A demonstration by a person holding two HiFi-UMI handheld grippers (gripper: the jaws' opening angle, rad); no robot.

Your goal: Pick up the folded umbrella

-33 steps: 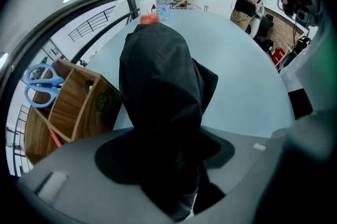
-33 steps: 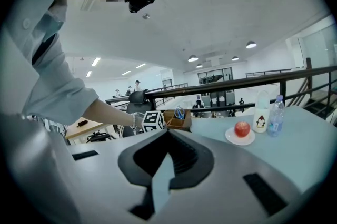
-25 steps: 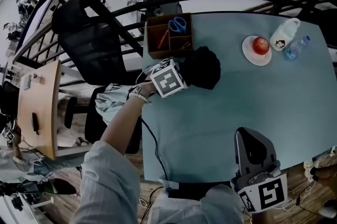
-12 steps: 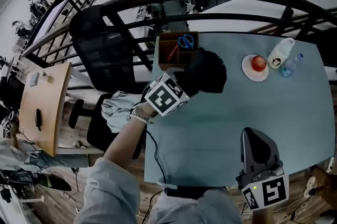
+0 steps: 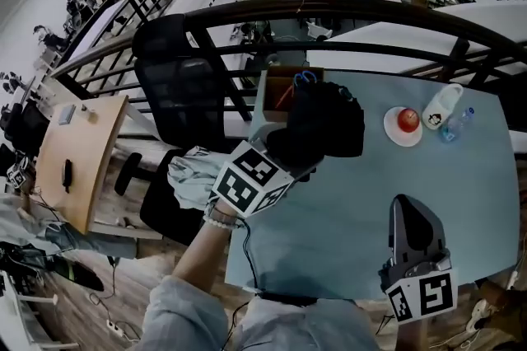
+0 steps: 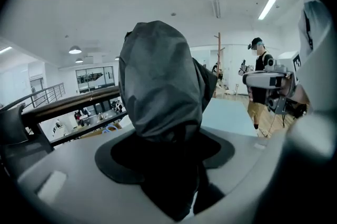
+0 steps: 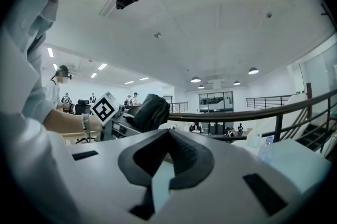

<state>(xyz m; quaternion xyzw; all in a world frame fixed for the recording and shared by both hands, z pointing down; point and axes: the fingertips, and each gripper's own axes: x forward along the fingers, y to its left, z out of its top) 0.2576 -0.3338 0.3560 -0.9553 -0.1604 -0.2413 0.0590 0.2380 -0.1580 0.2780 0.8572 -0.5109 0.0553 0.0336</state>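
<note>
Left gripper (image 5: pixel 288 150) is clamping the black folded umbrella (image 5: pixel 325 123) and holding it clear above the far-left part of the blue table (image 5: pixel 346 201), in front of the wooden organiser box (image 5: pixel 282 84). Right gripper (image 5: pixel 412 219) is hovering over the table's near-right edge, jaws together, gripping nothing.

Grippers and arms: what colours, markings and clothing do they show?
Both the left gripper and right gripper are grey, each carrying a white cube with black square markers. A black cable leaves the left one. The left arm has a pale sleeve and a beaded bracelet.
</note>
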